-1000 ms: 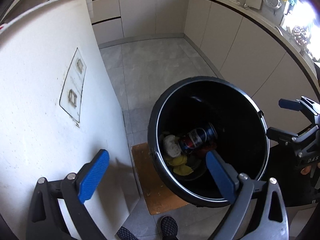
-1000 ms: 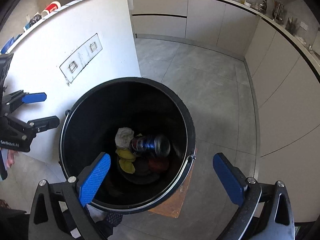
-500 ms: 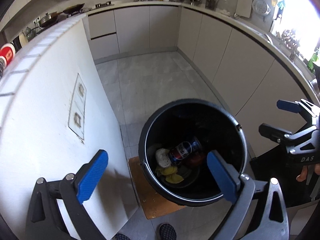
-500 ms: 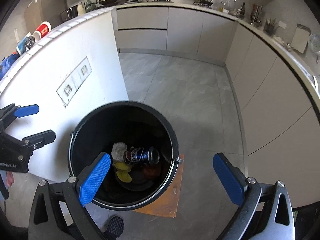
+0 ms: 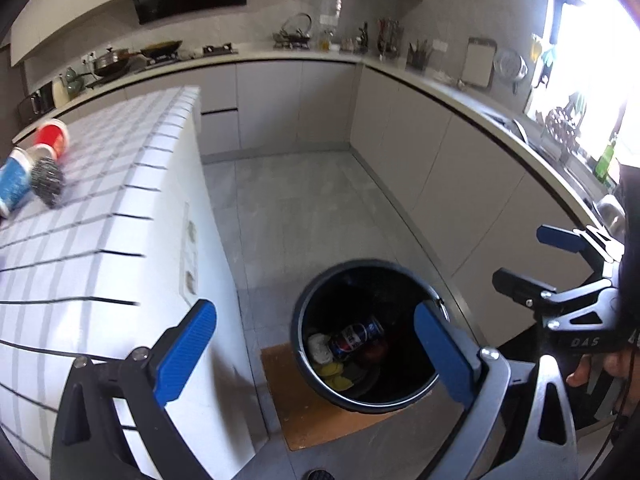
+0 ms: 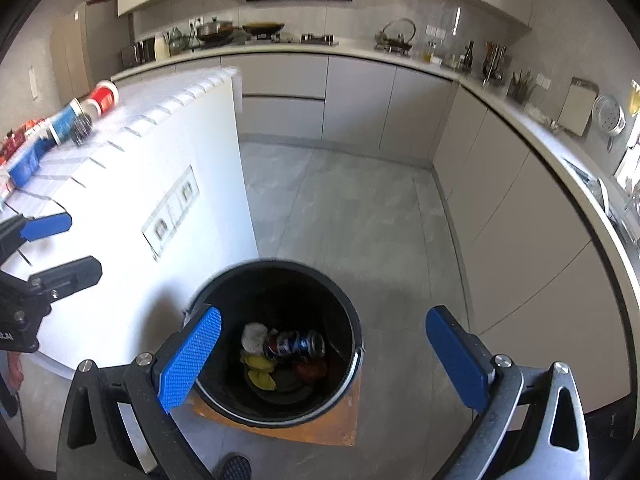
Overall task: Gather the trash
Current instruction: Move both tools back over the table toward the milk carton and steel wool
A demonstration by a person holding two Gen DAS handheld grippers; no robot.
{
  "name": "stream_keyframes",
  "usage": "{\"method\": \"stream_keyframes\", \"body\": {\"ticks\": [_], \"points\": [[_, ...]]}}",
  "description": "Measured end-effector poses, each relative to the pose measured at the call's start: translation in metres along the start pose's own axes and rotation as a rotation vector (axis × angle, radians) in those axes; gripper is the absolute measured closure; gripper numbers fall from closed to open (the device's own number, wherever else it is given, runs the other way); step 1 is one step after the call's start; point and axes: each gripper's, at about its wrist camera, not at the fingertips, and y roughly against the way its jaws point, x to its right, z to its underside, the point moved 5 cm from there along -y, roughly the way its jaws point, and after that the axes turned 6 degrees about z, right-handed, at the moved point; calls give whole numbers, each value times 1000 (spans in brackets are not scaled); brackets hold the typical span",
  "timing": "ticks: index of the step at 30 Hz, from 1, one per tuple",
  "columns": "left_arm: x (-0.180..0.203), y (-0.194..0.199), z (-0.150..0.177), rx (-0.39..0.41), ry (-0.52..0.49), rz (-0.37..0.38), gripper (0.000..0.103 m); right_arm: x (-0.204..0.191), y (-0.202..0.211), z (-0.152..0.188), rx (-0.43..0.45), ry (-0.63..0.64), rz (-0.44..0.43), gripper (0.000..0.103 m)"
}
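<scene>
Kitchen w/ grey floor (image 6: 352,216) and pale cabinets (image 6: 520,216) running round the back and right side. On my left stands the white tiled island (image 5: 80,240), its end wall carrying a socket plate (image 6: 172,212).

Black trash bin (image 6: 352,320) sits on the floor just beside the island's end wall, on a brown mat (image 6: 340,428) that pokes out under it. I'm looking down into it from above w/ both cams. Bin's bottom holds the collected trash: a blue soda can (image 6: 298,344) lying on its side, a crumpled white wad (image 6: 252,336) touching the can's left end, yellow scraps (image 6: 260,372) below the wad, and sth reddish (image 6: 310,370) under the can, too dark to ID.

Left gripper (image 5: 316,352) hangs above the gap btw island and bin, fingers spread wide, nothing btw the blue pads (image 5: 186,352). Right gripper (image 6: 320,360) hangs over the bin's right side, also spread wide and empty-handed.

More stuff on the island top, near its far left edge: a red cup (image 5: 52,140) lying on its side, a blue-and-white cup (image 5: 14,180) just beside it, also tipped over, and a steel wool ball (image 5: 48,186) touching the blue cup. Right cam shows a few more packets (image 6: 20,156) further along the left edge, too blurred to name.
</scene>
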Motion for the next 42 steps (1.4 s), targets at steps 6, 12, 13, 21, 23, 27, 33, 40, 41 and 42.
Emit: {"method": "stream_keyframes", "body": {"ticks": [6,12,13,21,23,27,33,40,41,42], "points": [[-28,30,-6,63,23,-41,3,-25,32,-26,61,-13,-19,0],[-67,65,-7,118,78,-96,3,-64,59,-49,131,-6,-63,0],[-74,73,-7,129,89,-106,3,-72,66,-53,147,-5,-75,0],[-113,121,4,187,155,-191,3,-123,103,-71,231,12,-166,0],[-125,134,8,200,175,-220,3,-140,110,-75,243,24,-199,0],[-156,154,17,217,219,-285,3,-173,118,-83,263,61,-258,0],[-202,182,34,242,284,-385,3,-225,127,-98,296,115,-343,0],[-258,203,57,257,353,-489,3,-276,118,-111,274,183,-386,0],[-265,203,59,252,360,-498,3,-282,115,-113,266,190,-386,0],[-273,203,61,250,367,-505,3,-287,112,-116,254,194,-387,0]]}}
